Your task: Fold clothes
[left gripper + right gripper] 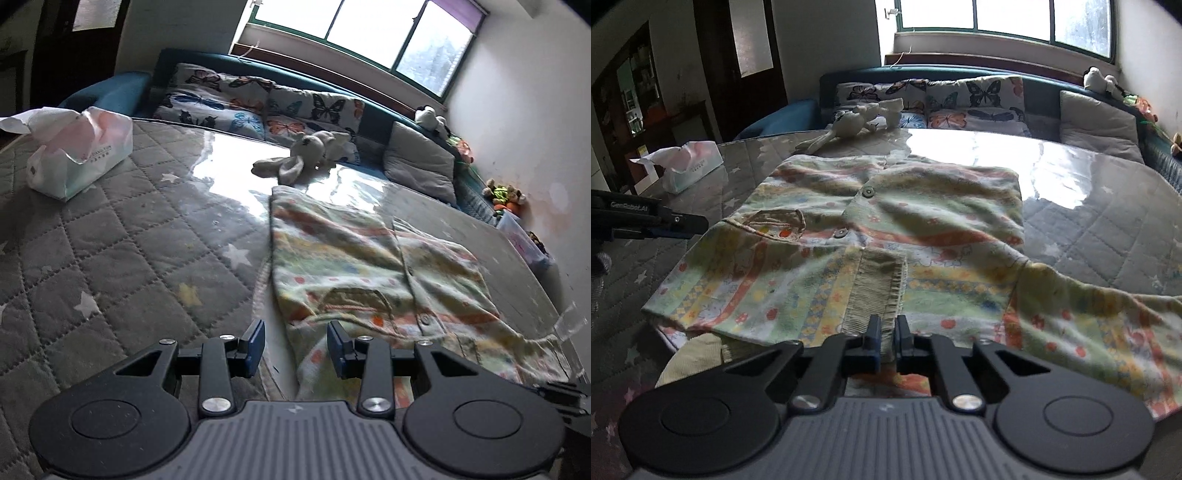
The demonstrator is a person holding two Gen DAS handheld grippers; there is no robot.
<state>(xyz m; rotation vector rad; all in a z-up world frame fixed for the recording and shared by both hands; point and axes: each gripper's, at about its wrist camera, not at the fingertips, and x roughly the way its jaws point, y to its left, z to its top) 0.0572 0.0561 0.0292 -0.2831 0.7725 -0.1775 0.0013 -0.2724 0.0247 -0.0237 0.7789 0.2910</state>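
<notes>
Shirt [886, 229] lies button-side up on the surface [1089, 206], one sleeve crossed over its front, cuff [877, 288] reaching the near hem. Right tool [887, 341] is narrow, pinching that cuff. Left tool [296, 345] is wide and holds nothing, at the shirt's left edge.

A tissue pack [79, 157], open with tissue sticking up, sits on the grey quilted bed [122, 243], whose cover carries white and yellow stars. A white plush rabbit [303, 153] lies near the head of the bed, just in front of the butterfly pillows [236, 101]. A grey cushion [421, 164] leans beside them. Small stuffed toys [504, 195] sit along the wall. Above is a window [354, 26] with a green frame.
</notes>
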